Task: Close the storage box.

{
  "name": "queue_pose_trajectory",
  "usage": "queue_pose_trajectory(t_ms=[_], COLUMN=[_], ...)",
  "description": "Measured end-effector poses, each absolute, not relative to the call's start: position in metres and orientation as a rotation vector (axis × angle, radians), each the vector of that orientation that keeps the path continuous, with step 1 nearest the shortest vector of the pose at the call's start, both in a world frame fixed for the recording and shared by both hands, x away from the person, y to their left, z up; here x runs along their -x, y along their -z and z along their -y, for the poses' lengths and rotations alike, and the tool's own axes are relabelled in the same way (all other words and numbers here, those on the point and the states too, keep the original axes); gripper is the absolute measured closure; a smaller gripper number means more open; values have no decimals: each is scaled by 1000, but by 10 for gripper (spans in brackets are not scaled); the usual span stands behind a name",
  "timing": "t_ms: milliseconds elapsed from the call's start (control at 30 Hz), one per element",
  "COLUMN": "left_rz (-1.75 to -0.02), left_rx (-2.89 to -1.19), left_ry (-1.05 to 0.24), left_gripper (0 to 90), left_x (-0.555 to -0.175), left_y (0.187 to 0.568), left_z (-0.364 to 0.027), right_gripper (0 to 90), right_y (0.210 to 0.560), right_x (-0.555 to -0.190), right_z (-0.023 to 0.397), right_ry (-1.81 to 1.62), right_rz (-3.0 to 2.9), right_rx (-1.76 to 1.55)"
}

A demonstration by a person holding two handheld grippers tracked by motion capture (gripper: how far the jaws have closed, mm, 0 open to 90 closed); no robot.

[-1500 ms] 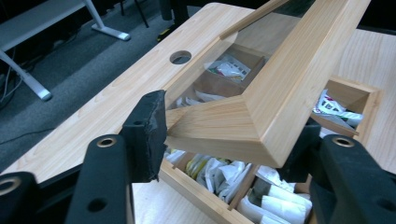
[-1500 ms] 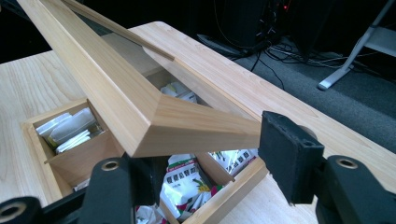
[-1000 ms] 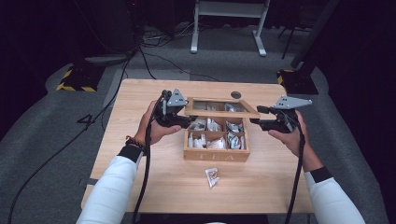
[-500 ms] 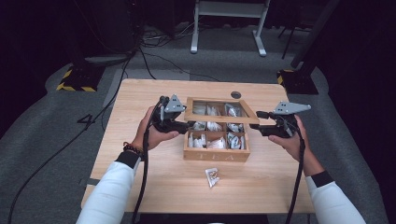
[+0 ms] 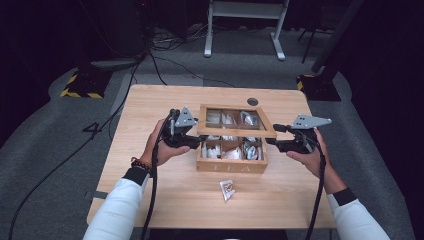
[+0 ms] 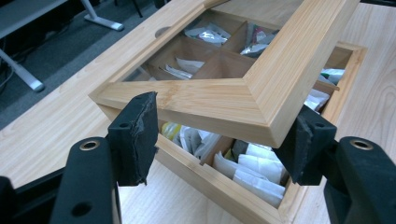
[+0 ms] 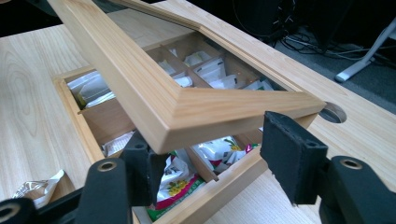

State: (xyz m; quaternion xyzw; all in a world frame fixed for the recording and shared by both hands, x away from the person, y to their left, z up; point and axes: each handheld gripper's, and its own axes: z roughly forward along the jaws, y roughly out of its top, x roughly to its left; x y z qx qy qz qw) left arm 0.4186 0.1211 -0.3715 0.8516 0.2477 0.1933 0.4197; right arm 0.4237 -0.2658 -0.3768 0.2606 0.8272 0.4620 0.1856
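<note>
A wooden tea box (image 5: pixel 231 166) with several compartments of tea bags (image 6: pixel 252 170) stands mid-table. Its glass-paned lid (image 5: pixel 235 131) is hinged at the back and hangs half raised. My left gripper (image 5: pixel 192 141) is at the lid's front left corner (image 6: pixel 261 116). That corner sits over one pad (image 6: pixel 306 147), the other pad (image 6: pixel 137 135) stands before the lid's edge, and nothing is pinched. My right gripper (image 5: pixel 272 142) is at the front right corner (image 7: pixel 173 126), with one finger (image 7: pixel 142 163) beneath it. Its jaws have just been opening, and the other pad (image 7: pixel 289 154) stands apart.
A loose tea bag (image 5: pixel 227 190) lies on the table (image 5: pixel 150 105) in front of the box. A round cable hole (image 5: pixel 252 101) sits behind the box. Off the table, cables, a white stand (image 5: pixel 245 30) and yellow-black blocks (image 5: pixel 80 85) are on the floor.
The lid's front edge has sunk closer to the box. Both grippers have come down a little with it.
</note>
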Motion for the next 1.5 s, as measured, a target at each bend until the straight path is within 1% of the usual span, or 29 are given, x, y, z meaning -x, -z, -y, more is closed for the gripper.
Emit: queue_pose_trajectory(t_ms=[333,1100,1500], left_rz=[-615,-606,-600], left_rx=[-2153,-2211,-2275], left_ry=[-462,-435,-395], left_gripper=[361,346,339], left_x=[-413,-404,-400], left_y=[382,398,413], left_z=[-121,-121,-121], right_gripper=[370,353,351], right_y=[385,399,415], right_x=[-418,-405,-399], right_z=[263,263,262], right_ry=[-1281,-1245,-1202], right_rz=[-2358,-2410,-2457], right_rx=[-734,-723,-723])
